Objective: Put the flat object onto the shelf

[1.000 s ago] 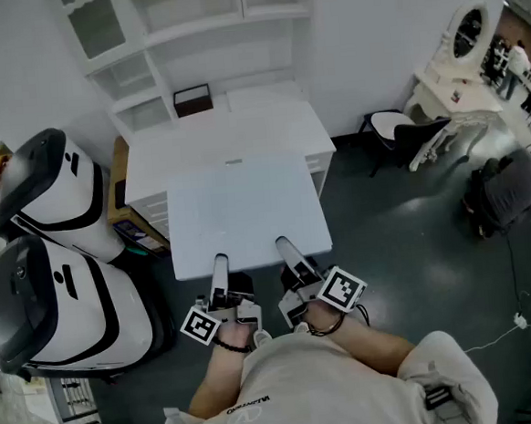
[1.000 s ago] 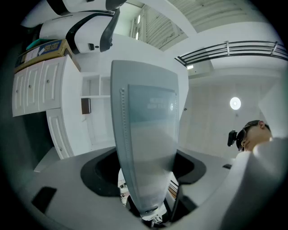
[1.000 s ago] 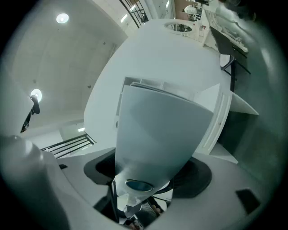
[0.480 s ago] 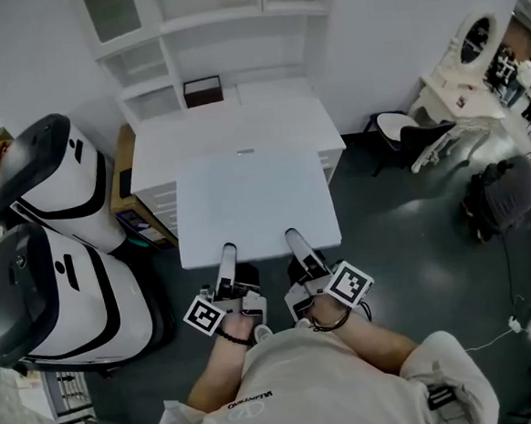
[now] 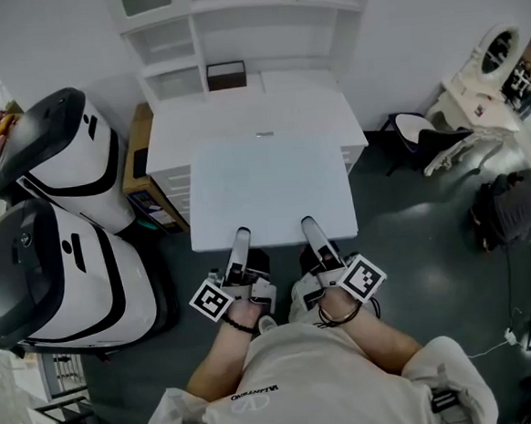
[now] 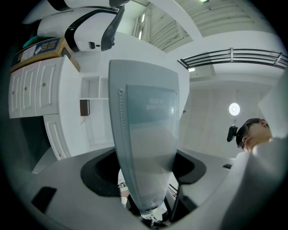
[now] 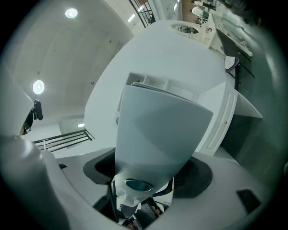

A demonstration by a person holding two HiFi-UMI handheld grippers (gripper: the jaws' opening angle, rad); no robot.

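Panel (image 5: 271, 188): flat, pale blue-white, rectangular. Held about level above the dark floor. Its near edge sits at the fingertips of both grippers, and the rest reaches out ahead of them.
Left gripper (image 5: 241, 236): jaws pinching the panel's near edge, left of its middle. In the left gripper view the panel rises edge-on from between the jaws.
Right gripper (image 5: 310, 225): jaws clamped on the same near edge, near the left gripper's fingers and to their right. In the right gripper view a broad face of the panel fans out from the jaws.
Marker cubes (image 5: 212, 302): one on each gripper, behind the fingers, by the person's wrists.
White cabinet (image 5: 250, 125): ahead of both sets of fingers. The panel's far edge overlaps its top in the head view; contact cannot be told.
Shelf unit (image 5: 172, 42): white, with open compartments. Stands beyond the cabinet, farthest from the fingers.
Dark box (image 5: 225, 75): low in the shelf unit, ahead of the left fingers, well past the panel.
White pods (image 5: 56, 168): two large white-and-black machines, off to the left of the left fingers.
Chair (image 5: 424, 139): right of the right fingers, well apart.
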